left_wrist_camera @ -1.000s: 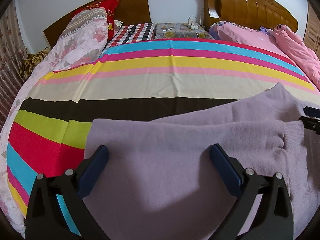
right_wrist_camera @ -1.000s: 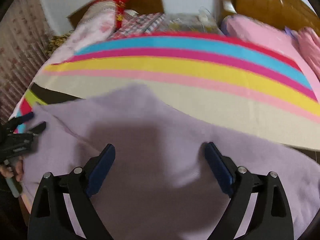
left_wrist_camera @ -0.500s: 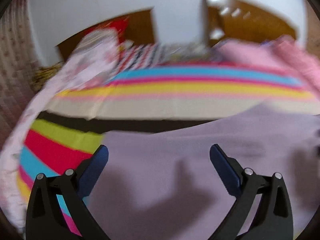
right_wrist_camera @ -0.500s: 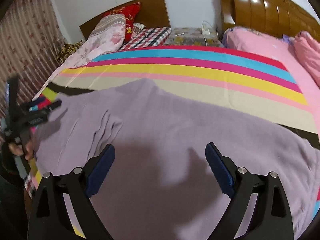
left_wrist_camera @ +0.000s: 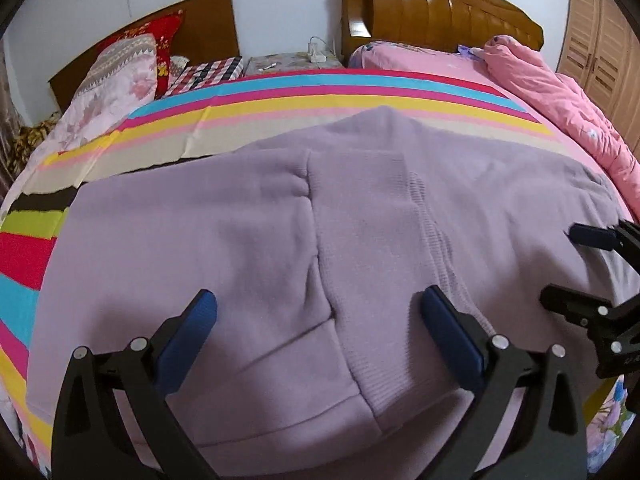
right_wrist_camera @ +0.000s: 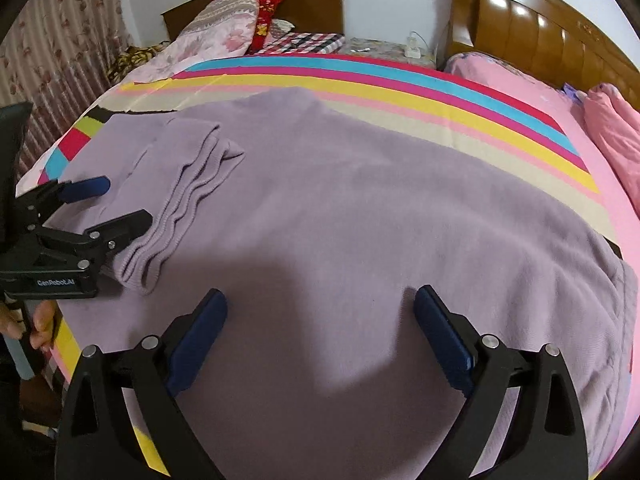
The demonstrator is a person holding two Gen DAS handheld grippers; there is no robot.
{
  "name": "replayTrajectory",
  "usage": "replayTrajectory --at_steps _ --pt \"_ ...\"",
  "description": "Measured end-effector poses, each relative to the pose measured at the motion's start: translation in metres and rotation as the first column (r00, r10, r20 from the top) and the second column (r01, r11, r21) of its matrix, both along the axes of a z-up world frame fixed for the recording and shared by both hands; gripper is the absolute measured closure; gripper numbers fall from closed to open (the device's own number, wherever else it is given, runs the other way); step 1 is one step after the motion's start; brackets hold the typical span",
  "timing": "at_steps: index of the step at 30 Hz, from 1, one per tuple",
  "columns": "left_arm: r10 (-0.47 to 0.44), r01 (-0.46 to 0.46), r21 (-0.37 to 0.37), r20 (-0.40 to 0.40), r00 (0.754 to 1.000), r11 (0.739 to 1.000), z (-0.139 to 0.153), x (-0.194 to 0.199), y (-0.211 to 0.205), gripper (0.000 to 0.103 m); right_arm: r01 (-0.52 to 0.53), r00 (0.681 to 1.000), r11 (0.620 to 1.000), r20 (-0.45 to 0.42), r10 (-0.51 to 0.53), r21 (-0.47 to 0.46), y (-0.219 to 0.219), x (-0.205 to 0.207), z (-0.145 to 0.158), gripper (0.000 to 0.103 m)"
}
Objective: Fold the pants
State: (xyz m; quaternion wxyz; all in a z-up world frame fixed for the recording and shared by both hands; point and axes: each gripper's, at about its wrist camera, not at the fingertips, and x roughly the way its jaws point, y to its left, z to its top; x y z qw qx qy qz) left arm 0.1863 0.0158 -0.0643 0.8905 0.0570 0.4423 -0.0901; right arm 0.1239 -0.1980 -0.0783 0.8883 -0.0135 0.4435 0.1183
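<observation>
Lilac knit pants (left_wrist_camera: 248,248) lie spread across the striped bedspread (left_wrist_camera: 320,92), with the ribbed cuffs (left_wrist_camera: 384,280) folded over onto the body. In the left wrist view my left gripper (left_wrist_camera: 320,320) hovers open over the cuffs, nothing between its blue pads. My right gripper (left_wrist_camera: 576,268) shows at the right edge, open. In the right wrist view the pants (right_wrist_camera: 360,208) fill the middle and my right gripper (right_wrist_camera: 320,324) stands open above them. The left gripper (right_wrist_camera: 108,204) sits open beside the stacked cuffs (right_wrist_camera: 180,208).
A pink quilt (left_wrist_camera: 560,92) lies bunched along the bed's right side. Pillows (left_wrist_camera: 124,68) and two wooden headboards (left_wrist_camera: 440,8) stand at the far end. A curtain (right_wrist_camera: 60,40) hangs to the left, and a hand (right_wrist_camera: 40,324) holds the left gripper's handle.
The left gripper has swung right, so the folded cuffs now lie between its fingers. The right gripper has pulled back and up, showing more of the pants. Both stay open.
</observation>
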Motion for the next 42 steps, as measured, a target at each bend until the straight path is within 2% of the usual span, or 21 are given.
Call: replayTrajectory --at_steps 2,3,5,7,10,17,21,23,24,25,27,32,33,35,37,39,42 --pt "0.003 -0.003 -0.012 0.021 1.000 1.000 0.010 -0.014 -0.001 0.003 -0.044 0.999 0.998 0.026 0.043 0.049 0.005 -0.018 0.005 0.011" --pt "-0.018 0.019 -0.013 0.044 0.999 1.000 0.015 -0.024 -0.004 0.002 -0.078 0.997 0.996 0.024 0.078 0.035 0.011 -0.028 0.003 0.011" --pt "-0.052 0.048 0.048 0.073 0.996 0.998 0.015 -0.043 -0.013 0.002 -0.093 0.996 0.995 0.001 0.093 -0.037 0.020 -0.040 -0.010 0.011" --pt "-0.075 0.069 0.111 0.056 0.996 0.991 0.000 -0.054 -0.019 0.001 -0.082 0.993 0.996 0.080 0.085 -0.040 0.020 -0.055 -0.019 0.011" --pt "-0.064 0.058 0.064 0.112 0.992 0.996 -0.011 -0.063 -0.011 0.001 -0.075 0.991 0.997 0.112 0.077 -0.023 0.018 -0.059 -0.021 0.010" --pt "-0.061 0.053 0.071 0.112 0.992 0.996 -0.010 -0.057 -0.012 0.001 -0.083 0.989 0.996 0.124 0.084 -0.012 0.011 -0.074 -0.021 0.010" --pt "-0.053 0.045 0.073 0.116 0.992 0.996 -0.009 -0.059 -0.013 0.001 -0.133 0.976 0.990 0.169 0.137 -0.039 0.007 -0.092 -0.029 0.010" --pt "-0.053 0.044 0.075 0.120 0.991 0.996 -0.010 -0.066 -0.017 0.001 -0.151 0.968 0.983 0.187 0.169 -0.108 0.012 -0.097 -0.032 0.009" --pt "-0.053 0.044 0.075 0.122 0.991 0.996 -0.010 -0.066 -0.016 0.001 -0.142 0.966 0.984 0.200 0.161 -0.105 0.011 -0.099 -0.032 0.009" --pt "-0.053 0.044 0.072 0.123 0.991 0.996 -0.010 -0.067 -0.016 0.001 -0.132 0.969 0.988 0.198 0.145 -0.082 0.008 -0.100 -0.032 0.008" --pt "-0.055 0.047 0.067 0.127 0.990 0.997 -0.010 -0.067 -0.016 0.001 -0.133 0.970 0.987 0.194 0.149 -0.091 0.009 -0.099 -0.032 0.008" --pt "-0.046 0.038 0.075 0.102 0.994 0.996 -0.010 -0.067 -0.017 0.001 -0.151 0.981 0.978 0.104 0.167 -0.143 0.012 -0.101 -0.025 0.008" --pt "-0.037 0.030 0.081 0.089 0.995 0.996 -0.008 -0.068 -0.018 0.001 -0.155 0.981 0.979 0.099 0.169 -0.136 0.010 -0.103 -0.018 0.008" --pt "-0.035 0.030 0.062 0.084 0.996 0.998 0.005 -0.074 -0.024 0.003 -0.152 0.977 0.986 0.143 0.160 -0.065 -0.002 -0.112 -0.002 0.008" --pt "-0.103 0.102 0.014 0.130 0.986 0.995 0.024 -0.083 -0.040 0.002 -0.130 0.972 0.991 0.200 0.122 0.029 -0.023 -0.116 0.015 0.008" --pt "-0.169 0.163 0.050 0.178 0.969 0.985 0.041 -0.086 -0.065 0.002 -0.071 0.977 0.995 0.204 0.054 0.074 -0.040 -0.107 0.021 0.008" --pt "-0.280 0.260 0.123 0.195 0.940 0.958 0.046 -0.078 -0.109 0.002 0.022 0.993 0.996 0.117 -0.033 0.090 -0.059 -0.083 0.008 0.008"
